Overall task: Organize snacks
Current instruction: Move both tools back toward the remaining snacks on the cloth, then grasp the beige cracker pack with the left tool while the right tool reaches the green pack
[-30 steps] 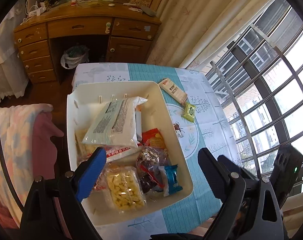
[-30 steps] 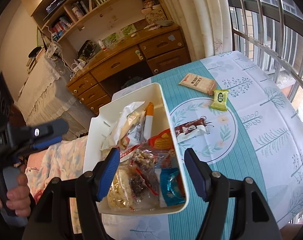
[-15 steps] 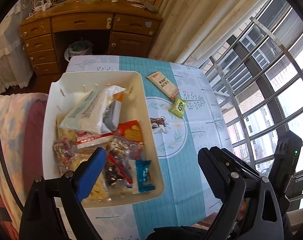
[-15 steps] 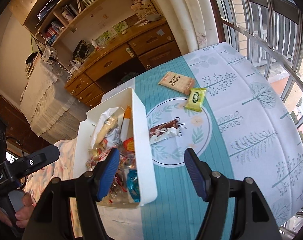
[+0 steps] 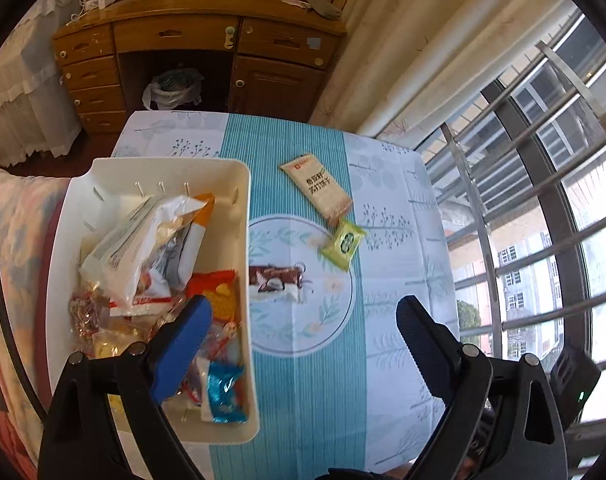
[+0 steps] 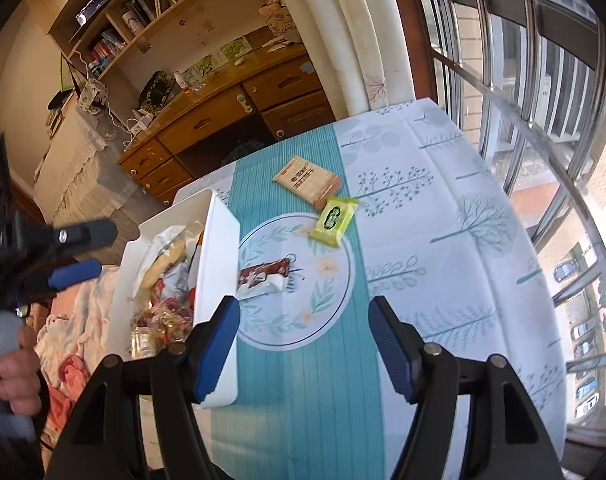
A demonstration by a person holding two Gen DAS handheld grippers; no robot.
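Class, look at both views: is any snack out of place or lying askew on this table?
Yes. Three packets lie loose on the tablecloth outside the bin: a tan packet, a green packet and a brown packet beside the bin wall. All lie at different angles.

The lower packets in the white rectangular plastic bin (image 5: 245, 216) are covered by the upper ones and by a blue-padded finger (image 5: 183, 344). The small print on the tan flat biscuit packet (image 6: 308, 179) cannot be read.
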